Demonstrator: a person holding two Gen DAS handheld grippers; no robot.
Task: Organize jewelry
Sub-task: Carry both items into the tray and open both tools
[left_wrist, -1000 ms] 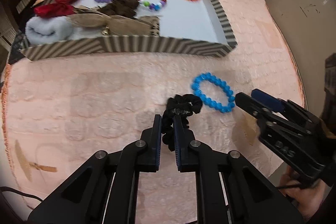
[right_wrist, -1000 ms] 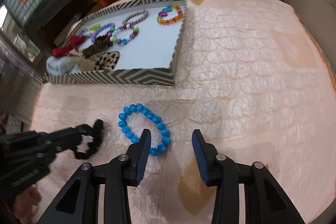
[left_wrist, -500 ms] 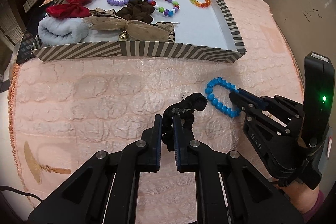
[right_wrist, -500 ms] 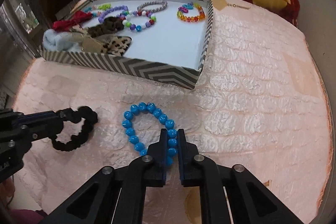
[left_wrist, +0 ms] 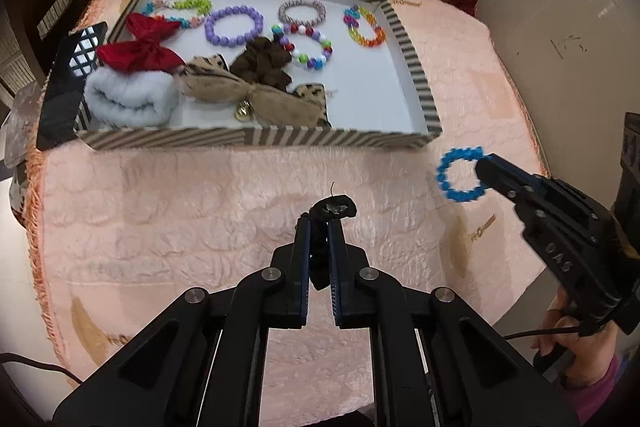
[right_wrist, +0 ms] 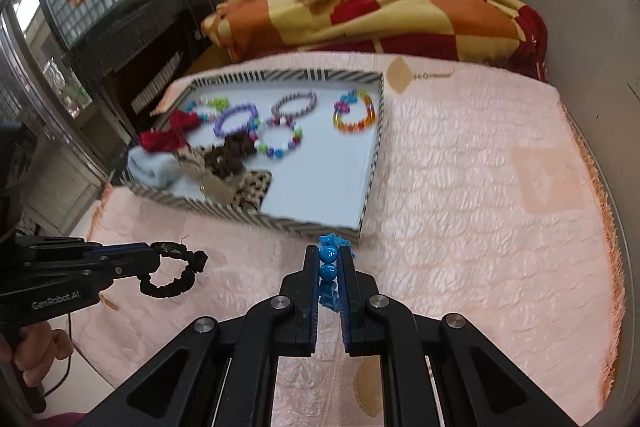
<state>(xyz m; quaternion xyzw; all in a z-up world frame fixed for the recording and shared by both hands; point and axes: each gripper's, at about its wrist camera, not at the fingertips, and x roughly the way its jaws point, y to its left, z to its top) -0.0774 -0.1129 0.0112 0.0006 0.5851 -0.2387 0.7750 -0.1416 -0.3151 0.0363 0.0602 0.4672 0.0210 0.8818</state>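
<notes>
Left wrist view, from left to right: a dark block with a white grid pattern (left_wrist: pixel 74 67) leans at the left end of the striped tray (left_wrist: pixel 416 67). Inside the tray lie a white fluffy roll (left_wrist: pixel 128 99), a red bow (left_wrist: pixel 140 51), a tan bow with a small bell (left_wrist: pixel 240 95), a brown scrunchie (left_wrist: pixel 264 61), a purple bead bracelet (left_wrist: pixel 234 25), a multicoloured bead bracelet (left_wrist: pixel 308 45) and a translucent rainbow bracelet (left_wrist: pixel 364 27). Nearer the camera, over the pink quilted cover (left_wrist: pixel 160 207), the left gripper (left_wrist: pixel 320 231) is pinching a black scrunchie (left_wrist: pixel 334 209) between its closed fingers. At far right the right gripper (left_wrist: pixel 482 169) grips a blue bead bracelet (left_wrist: pixel 456 175), which hangs just off the tray's near right corner; whether it touches the cover is hard to judge here.

Right wrist view, same order: the left gripper (right_wrist: pixel 154 257) holds the black scrunchie (right_wrist: pixel 176 275) as a hanging loop, and the right gripper (right_wrist: pixel 329 259) has its fingers pressed on two beads of the blue bead bracelet (right_wrist: pixel 328 265), close to the near edge of the tray (right_wrist: pixel 374 163). An orange and yellow blanket (right_wrist: pixel 360 15) lies beyond.
</notes>
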